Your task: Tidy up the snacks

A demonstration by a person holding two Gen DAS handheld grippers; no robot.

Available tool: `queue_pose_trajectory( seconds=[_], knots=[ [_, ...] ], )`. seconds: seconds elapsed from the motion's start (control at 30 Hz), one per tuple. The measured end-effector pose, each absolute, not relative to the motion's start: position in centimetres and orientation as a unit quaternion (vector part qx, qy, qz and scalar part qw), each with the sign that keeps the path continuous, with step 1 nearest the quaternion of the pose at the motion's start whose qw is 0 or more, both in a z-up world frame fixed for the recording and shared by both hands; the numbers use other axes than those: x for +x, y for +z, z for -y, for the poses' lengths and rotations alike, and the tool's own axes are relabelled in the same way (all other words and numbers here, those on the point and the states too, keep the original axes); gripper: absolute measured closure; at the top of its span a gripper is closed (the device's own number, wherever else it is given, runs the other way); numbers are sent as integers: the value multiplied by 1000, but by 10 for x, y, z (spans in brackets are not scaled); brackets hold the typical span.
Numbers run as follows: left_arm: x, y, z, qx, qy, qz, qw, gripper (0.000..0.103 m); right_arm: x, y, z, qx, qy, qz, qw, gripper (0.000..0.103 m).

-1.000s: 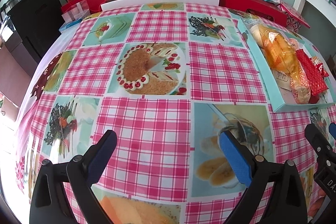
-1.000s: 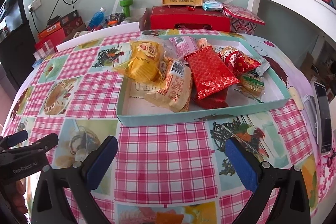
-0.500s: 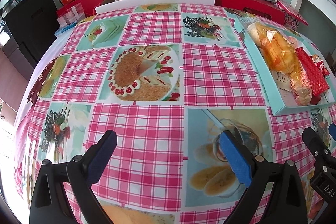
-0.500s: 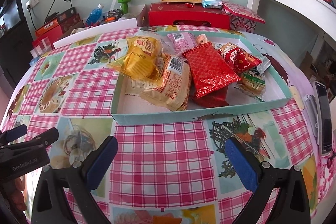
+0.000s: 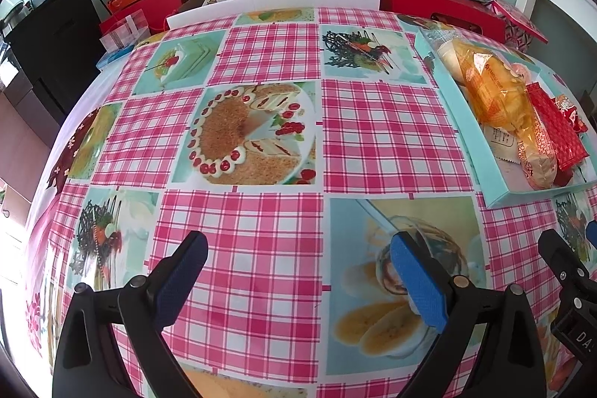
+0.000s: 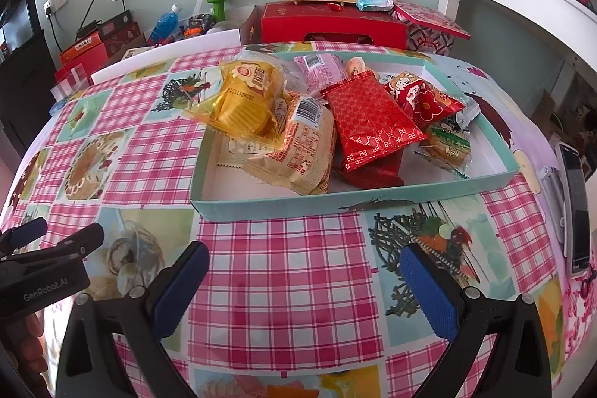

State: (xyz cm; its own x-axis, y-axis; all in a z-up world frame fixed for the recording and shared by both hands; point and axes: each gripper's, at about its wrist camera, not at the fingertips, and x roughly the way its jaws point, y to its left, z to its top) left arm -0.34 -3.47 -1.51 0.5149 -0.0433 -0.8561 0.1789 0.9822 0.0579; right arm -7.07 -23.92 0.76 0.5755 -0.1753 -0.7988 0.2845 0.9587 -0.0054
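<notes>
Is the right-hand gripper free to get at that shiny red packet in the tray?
Probably yes. The right gripper is open and empty, the red packet lies on top of the pile, and only the low tray wall stands between.

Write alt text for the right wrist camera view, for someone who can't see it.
A shallow teal tray piled with wrapped snacks, including a yellow packet and a red foil packet, sits on a pink checked tablecloth. The open, empty right hand-held gripper is in the foreground short of the tray, with the left hand-held gripper at the left edge.
</notes>
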Motion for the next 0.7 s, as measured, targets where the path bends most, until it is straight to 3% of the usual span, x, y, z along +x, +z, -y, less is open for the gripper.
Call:
queue_pose_trajectory(
  seconds=[0.7],
  knots=[
    [-4,-16,35,75,-66,-487,868,5,-70,6,240,60,-131,-446,883,0]
  ],
)
